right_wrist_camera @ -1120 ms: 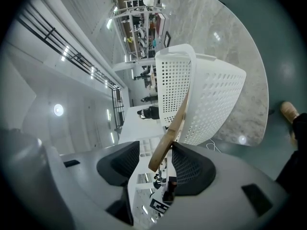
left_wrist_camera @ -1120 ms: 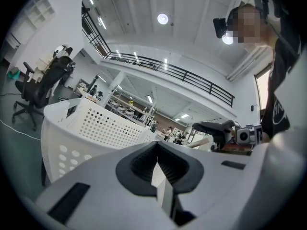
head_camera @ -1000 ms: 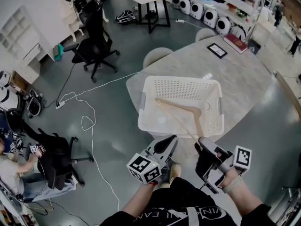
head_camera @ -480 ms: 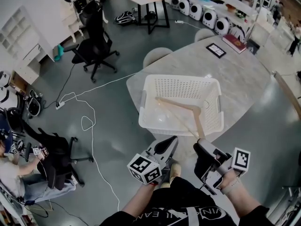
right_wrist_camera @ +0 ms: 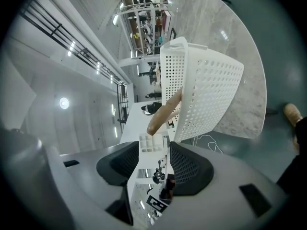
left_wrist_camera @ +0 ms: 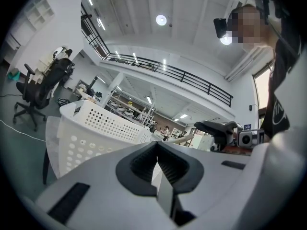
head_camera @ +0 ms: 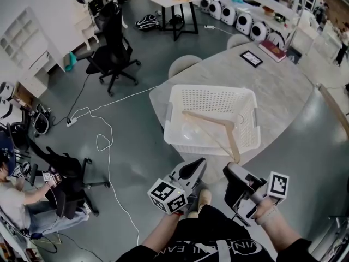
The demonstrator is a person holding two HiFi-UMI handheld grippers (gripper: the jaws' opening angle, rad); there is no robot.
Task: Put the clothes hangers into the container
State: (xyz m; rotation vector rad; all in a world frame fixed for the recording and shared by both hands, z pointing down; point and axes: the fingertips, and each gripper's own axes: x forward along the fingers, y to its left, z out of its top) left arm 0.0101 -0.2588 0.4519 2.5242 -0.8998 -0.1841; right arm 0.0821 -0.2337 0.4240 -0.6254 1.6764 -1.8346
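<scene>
One hanger [head_camera: 210, 125] now lying in basket [head_camera: 210, 90] | right tongs [head_camera: 233, 171] apart, drawn back | left tongs [head_camera: 193, 167] closed, empty

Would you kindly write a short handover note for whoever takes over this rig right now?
Left gripper: jaws together, empty, held low in front of the white basket.
Right gripper: jaws apart, empty, just short of the wooden hanger.
Things: the hanger lies in the basket on the table, one arm tip resting over the near rim.
Done: this hanger is in and released.
Left: no other hanger is in view; perhaps nudge the protruding tip inside.
</scene>
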